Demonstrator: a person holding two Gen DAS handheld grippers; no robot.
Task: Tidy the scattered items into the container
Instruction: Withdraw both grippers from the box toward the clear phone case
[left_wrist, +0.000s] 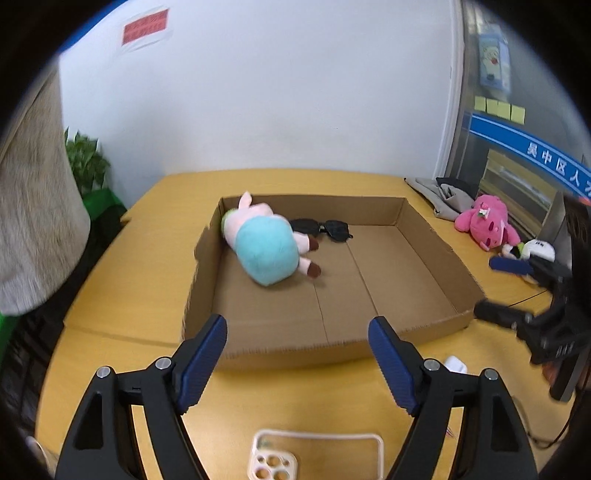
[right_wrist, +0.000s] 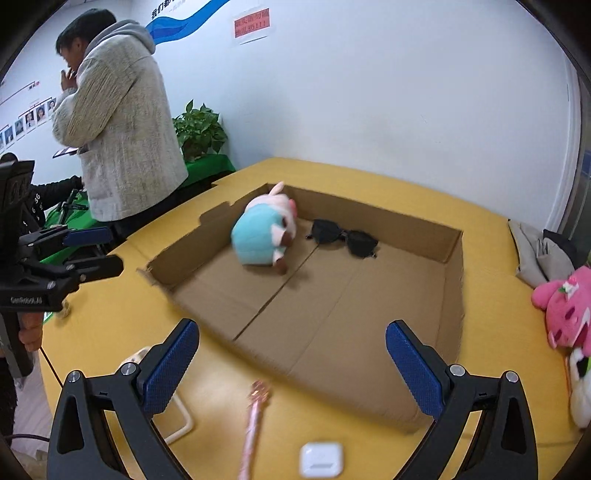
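- As I look into the cardboard tray (left_wrist: 439, 258), the landmark for this report, I find two items already inside: a plush toy with a teal body and pink head (left_wrist: 264, 245) lying on its side by the tray's far left corner, and black sunglasses (left_wrist: 321, 229) just beside it against the far wall.
- On the yellow table (left_wrist: 147, 236) at the tray's near side, I note a cream phone case (left_wrist: 314, 458), a pink pen (right_wrist: 255, 417) and a small white case (right_wrist: 320, 459), all outside the tray.
- To the tray's right, a pink plush (right_wrist: 569, 306) lies on the table next to folded grey cloth (right_wrist: 532, 251).
- My left gripper (left_wrist: 297, 358) hangs released over the tray's near wall, nothing between its blue pads.
- My right gripper (right_wrist: 291, 362) is likewise spread, empty, above the tray's near corner.
- Beyond the tray's left side, a person in a grey hooded jacket (right_wrist: 122, 125) stands near a potted plant (right_wrist: 199, 129).
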